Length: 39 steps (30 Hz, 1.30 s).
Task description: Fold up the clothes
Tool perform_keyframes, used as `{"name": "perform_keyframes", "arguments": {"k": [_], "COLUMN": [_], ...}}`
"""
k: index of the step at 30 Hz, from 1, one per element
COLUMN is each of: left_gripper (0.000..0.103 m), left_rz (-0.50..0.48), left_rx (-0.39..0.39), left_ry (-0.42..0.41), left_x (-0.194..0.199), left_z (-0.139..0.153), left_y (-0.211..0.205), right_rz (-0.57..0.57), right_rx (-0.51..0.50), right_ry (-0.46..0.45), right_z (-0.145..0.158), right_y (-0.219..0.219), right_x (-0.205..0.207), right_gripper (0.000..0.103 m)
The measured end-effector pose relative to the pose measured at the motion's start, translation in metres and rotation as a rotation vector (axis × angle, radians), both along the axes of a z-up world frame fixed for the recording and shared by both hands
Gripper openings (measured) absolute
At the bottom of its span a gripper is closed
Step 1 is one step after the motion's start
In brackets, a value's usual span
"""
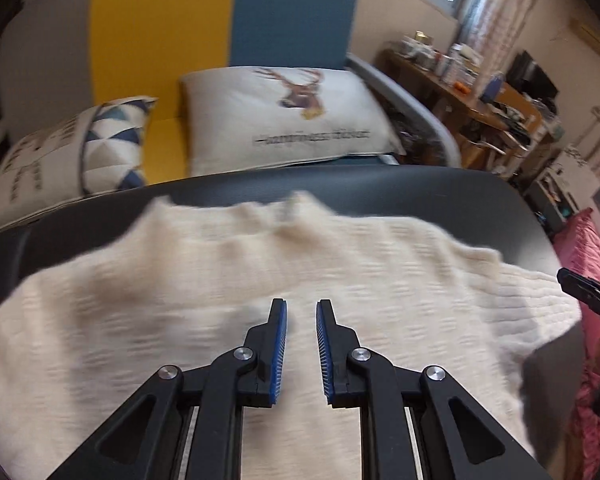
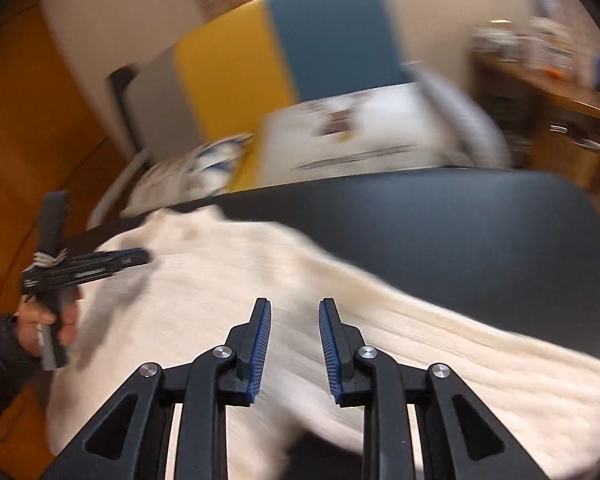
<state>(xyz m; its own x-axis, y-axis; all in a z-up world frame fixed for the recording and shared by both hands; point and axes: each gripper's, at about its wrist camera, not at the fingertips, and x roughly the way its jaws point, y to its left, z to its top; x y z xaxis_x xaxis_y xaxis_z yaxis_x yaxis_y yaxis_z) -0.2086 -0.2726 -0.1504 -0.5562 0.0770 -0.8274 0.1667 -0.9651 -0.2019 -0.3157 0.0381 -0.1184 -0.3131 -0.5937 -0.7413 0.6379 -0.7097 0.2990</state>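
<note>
Black linkages and blue-padded fingers (image 1: 281,332) of the left gripper (image 1: 301,308) nearest the lens, parted, nothing between them, hovering over the cream knit garment (image 1: 204,280). Spread flat right under and ahead of both grippers, that garment, across a dark table (image 1: 420,192), its far edge rumpled just short of the table's back rim. Off to the right of the left gripper, at the frame's edge, the black tip of the right gripper (image 1: 588,292) above the cloth's right portion. From the right wrist view, right gripper (image 2: 294,308) likewise spread apart and empty, blue pads (image 2: 327,336) over the knit; one long part of the garment trailing away to its right across the table (image 2: 480,220). To its left, left gripper (image 2: 140,257) seen side-on above the cloth, held by a hand (image 2: 56,320) in a dark sleeve (image 2: 0,364). Beyond the table, ahead of both: a deer-print pillow (image 1: 284,116), a triangle-pattern pillow (image 1: 112,140), a yellow and blue backrest (image 1: 220,20). Further right of the left gripper, a cluttered wooden desk (image 1: 480,92) and pink fabric (image 1: 588,248).
</note>
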Motion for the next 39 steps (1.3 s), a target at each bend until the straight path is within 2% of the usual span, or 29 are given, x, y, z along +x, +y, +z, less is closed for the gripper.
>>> {"name": "perform_keyframes", "arguments": {"k": [3, 6, 9, 12, 15, 16, 19, 21, 24, 26, 29, 33, 39], "left_gripper": [0.016, 0.016, 0.016, 0.016, 0.016, 0.016, 0.016, 0.016, 0.023, 0.024, 0.024, 0.026, 0.027], "left_rz": [0.063, 0.096, 0.113, 0.138, 0.178, 0.19, 0.19, 0.169, 0.104, 0.059, 0.034, 0.035, 0.024], "left_rx": [-0.004, 0.0, -0.012, -0.03, 0.006, 0.017, 0.055, 0.077, 0.109, 0.118, 0.159, 0.218, 0.204], "left_ry": [-0.002, 0.0, -0.006, -0.031, -0.024, -0.023, -0.002, 0.025, 0.075, 0.092, 0.094, 0.05, -0.007], "left_x": [0.006, 0.013, 0.017, 0.02, 0.023, 0.024, 0.033, 0.043, 0.068, 0.088, 0.115, 0.137, 0.149], "left_z": [-0.006, -0.007, -0.012, -0.022, -0.022, -0.019, -0.005, 0.007, 0.028, 0.036, 0.039, 0.03, 0.024], "left_y": [-0.027, -0.043, -0.053, -0.061, -0.065, -0.065, -0.059, -0.051, -0.027, -0.006, 0.019, 0.044, 0.072], "right_rz": [0.064, 0.051, -0.005, -0.048, -0.086, -0.106, -0.215, -0.333, -0.586, -0.765, -1.012, -1.12, -1.123], "right_rx": [0.073, 0.168, 0.241, 0.296, 0.229, 0.152, -0.2, -0.344, -0.411, -0.437, -0.486, -0.576, -0.61], "right_ry": [-0.028, -0.03, -0.046, -0.014, -0.047, -0.077, -0.249, -0.263, -0.283, -0.299, -0.328, -0.414, -0.425], "right_z": [-0.014, -0.028, -0.046, -0.054, -0.044, -0.036, -0.011, 0.001, -0.004, -0.01, -0.023, -0.055, -0.076], "right_y": [-0.071, -0.105, -0.115, -0.114, -0.102, -0.088, -0.009, 0.065, 0.178, 0.253, 0.357, 0.394, 0.394], "right_x": [-0.006, -0.01, -0.019, -0.022, -0.02, -0.019, -0.01, 0.01, 0.046, 0.071, 0.104, 0.1, 0.074], "right_gripper": [0.024, 0.024, 0.024, 0.022, 0.022, 0.022, 0.024, 0.025, 0.025, 0.029, 0.03, 0.03, 0.03]}}
